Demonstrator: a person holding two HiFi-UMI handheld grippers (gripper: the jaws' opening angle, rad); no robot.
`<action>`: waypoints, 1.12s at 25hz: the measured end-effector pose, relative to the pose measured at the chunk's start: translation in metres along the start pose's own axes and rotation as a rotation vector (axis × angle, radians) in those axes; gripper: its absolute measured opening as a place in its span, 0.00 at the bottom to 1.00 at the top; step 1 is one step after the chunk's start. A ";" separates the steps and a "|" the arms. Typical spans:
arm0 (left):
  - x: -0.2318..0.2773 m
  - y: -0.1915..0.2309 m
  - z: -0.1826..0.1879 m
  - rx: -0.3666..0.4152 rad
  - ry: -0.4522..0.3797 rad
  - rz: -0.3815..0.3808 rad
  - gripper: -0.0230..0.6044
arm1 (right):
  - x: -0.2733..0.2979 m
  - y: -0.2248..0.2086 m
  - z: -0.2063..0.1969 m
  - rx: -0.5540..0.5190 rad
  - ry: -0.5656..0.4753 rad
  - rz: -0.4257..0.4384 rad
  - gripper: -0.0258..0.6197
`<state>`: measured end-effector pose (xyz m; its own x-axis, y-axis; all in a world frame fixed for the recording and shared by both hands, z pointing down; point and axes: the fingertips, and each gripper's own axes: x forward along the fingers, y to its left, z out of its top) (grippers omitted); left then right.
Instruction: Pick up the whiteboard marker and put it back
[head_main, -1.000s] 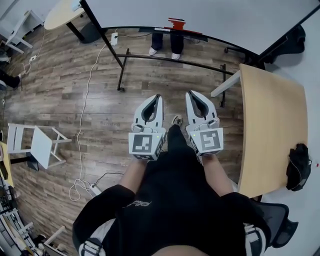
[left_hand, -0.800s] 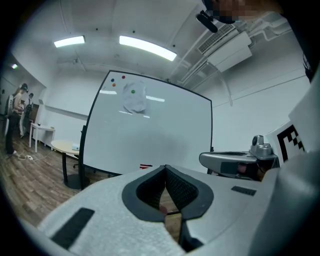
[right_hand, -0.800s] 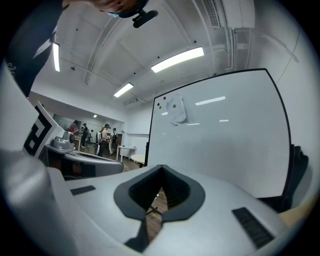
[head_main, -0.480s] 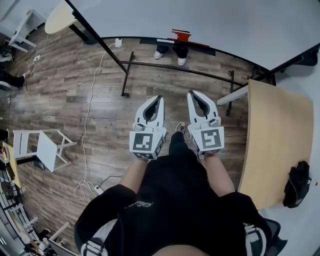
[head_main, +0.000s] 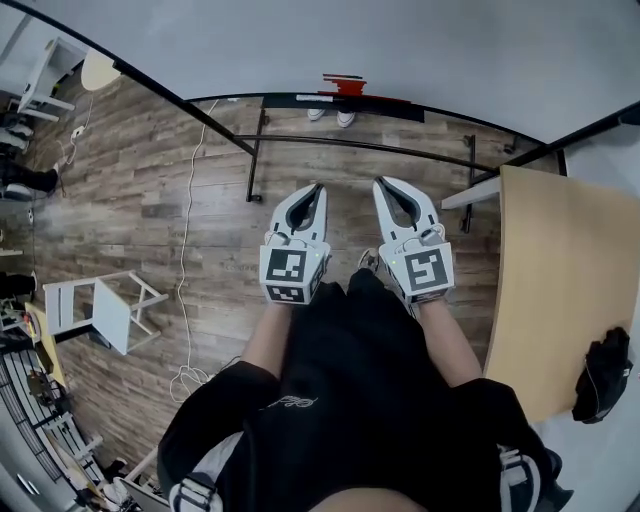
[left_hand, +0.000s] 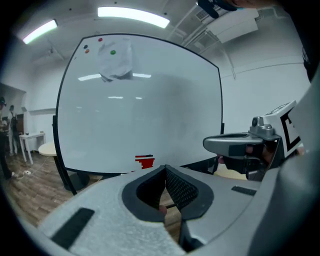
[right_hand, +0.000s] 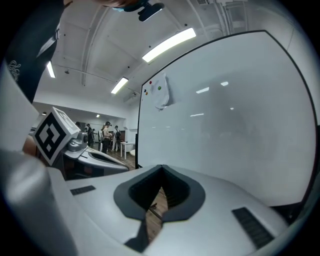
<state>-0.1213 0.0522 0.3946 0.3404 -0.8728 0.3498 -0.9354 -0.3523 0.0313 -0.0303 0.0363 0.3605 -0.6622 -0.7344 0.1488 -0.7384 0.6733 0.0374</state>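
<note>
Both claws are empty right now. The left claw (head_main: 315, 190) and right claw (head_main: 384, 184) are each pinched together with nothing between the pads, held side by side and pointed at the whiteboard (head_main: 420, 40).

Honestly I can't pick out the whiteboard marker for sure. There's a red thing (head_main: 343, 84) on the board's tray (head_main: 390, 103) and a pale sliver (head_main: 300, 98) just left of it that might be the marker, but it's too small to call.

My take on this step: get close and square to the tray, spread one claw before it arrives, and come across the barrel near its middle. Clamp only once both pads bracket it, so it doesn't roll off the ledge.

Readable text? Basically none. The board is blank, the cubes (head_main: 288, 272) on the claws show only black-and-white square patterns, and the script on the person's black top (head_main: 360, 370) is too tiny to read.
</note>
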 end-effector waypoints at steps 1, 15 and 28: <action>0.009 0.003 0.000 0.023 0.021 0.004 0.05 | 0.005 -0.005 -0.003 0.004 0.001 0.009 0.04; 0.122 0.017 -0.003 0.371 0.236 -0.161 0.05 | 0.051 -0.048 -0.045 0.148 0.071 -0.028 0.04; 0.235 0.114 -0.048 0.789 0.445 -0.287 0.05 | 0.130 -0.065 -0.081 0.232 0.186 -0.174 0.04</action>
<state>-0.1529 -0.1764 0.5253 0.3270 -0.5659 0.7568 -0.4319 -0.8018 -0.4130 -0.0581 -0.0955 0.4576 -0.5050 -0.7942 0.3379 -0.8617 0.4864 -0.1446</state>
